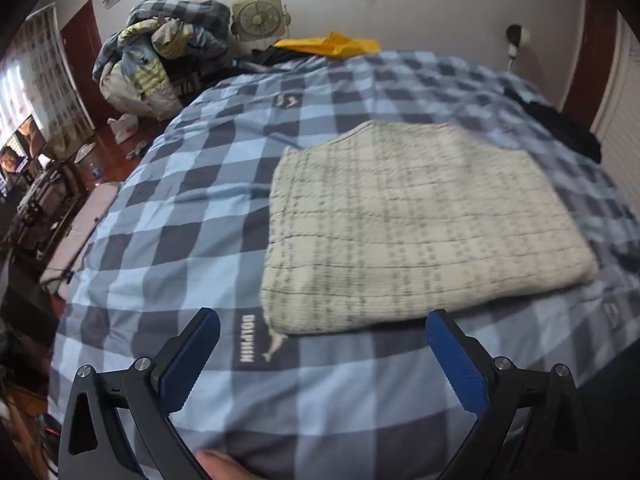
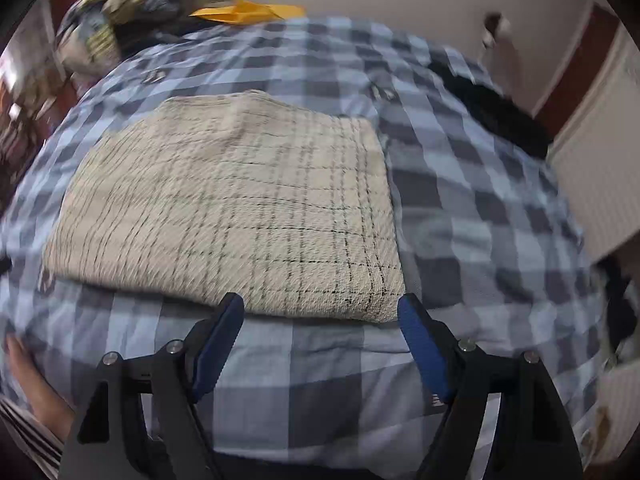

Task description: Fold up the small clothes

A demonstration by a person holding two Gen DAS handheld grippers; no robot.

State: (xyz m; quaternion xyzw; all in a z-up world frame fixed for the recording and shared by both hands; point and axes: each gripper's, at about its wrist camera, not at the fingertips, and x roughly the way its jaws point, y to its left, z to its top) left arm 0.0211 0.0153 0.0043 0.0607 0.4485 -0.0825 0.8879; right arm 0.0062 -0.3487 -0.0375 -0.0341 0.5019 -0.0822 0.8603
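**Cream checked garment (image 1: 416, 224), folded, flat on bed, clear of both pairs of jaws**

Folded cream garment with thin dark grid lines: lying as a rough rectangle on blue-and-grey checked duvet (image 1: 192, 200); near edge doubled over, thick and rounded.

Left gripper (image 1: 322, 344): jaws spread wide, blue pads facing each other, nothing between them. Garment's near left corner just beyond and between the fingertips, not touched. Printed dolphin logo (image 1: 256, 342) on duvet inside the gap.

Right gripper (image 2: 320, 320): jaws spread wide, empty. Garment's near edge (image 2: 320, 304) just past the fingertips, its right corner close to the right finger (image 2: 420, 344); contact not discernible through blur.

Elsewhere: yellow cloth (image 1: 332, 44) at far edge of bed; dark clothing (image 1: 560, 128) at far right; heap of bedding (image 1: 160, 52) and box fan (image 1: 258, 16) against wall. Hand (image 2: 28, 384) with striped sleeve at lower left of right view.
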